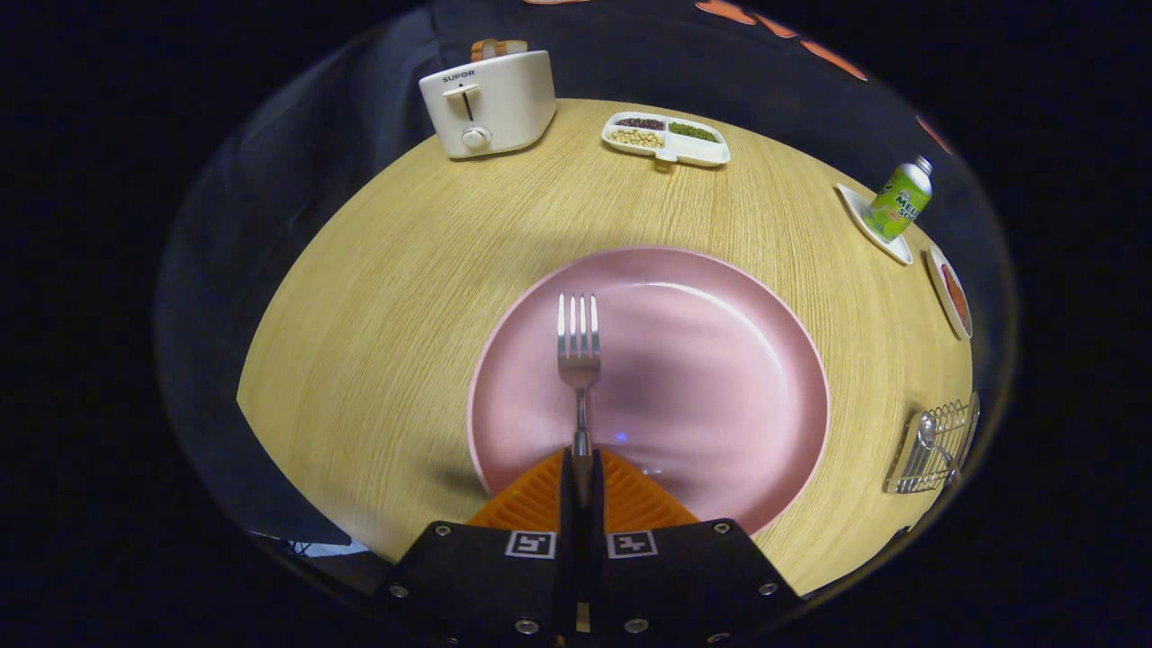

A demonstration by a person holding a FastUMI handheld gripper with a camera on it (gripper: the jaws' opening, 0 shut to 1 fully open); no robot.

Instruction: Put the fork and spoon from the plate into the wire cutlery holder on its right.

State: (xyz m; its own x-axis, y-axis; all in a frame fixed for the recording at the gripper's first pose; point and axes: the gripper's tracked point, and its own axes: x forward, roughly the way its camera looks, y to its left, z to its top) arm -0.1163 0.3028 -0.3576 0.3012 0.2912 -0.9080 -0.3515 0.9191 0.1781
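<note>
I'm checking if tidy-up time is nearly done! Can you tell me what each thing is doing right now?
Gripper: jaws shut on the fork's handle.
Fork: held over the pink plate, tines pointing away.
Pink plate: on the table, nothing lying on it.
Wire cutlery holder: right of the plate, a spoon already in it.
Toaster: bread in its slot.

I'm getting even, bright overhead light, soft glare on the plate (720, 360), sharp focus there, fisheye bending everything beyond it.

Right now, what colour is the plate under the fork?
Pink plate, clearest in the gripper view.
</note>
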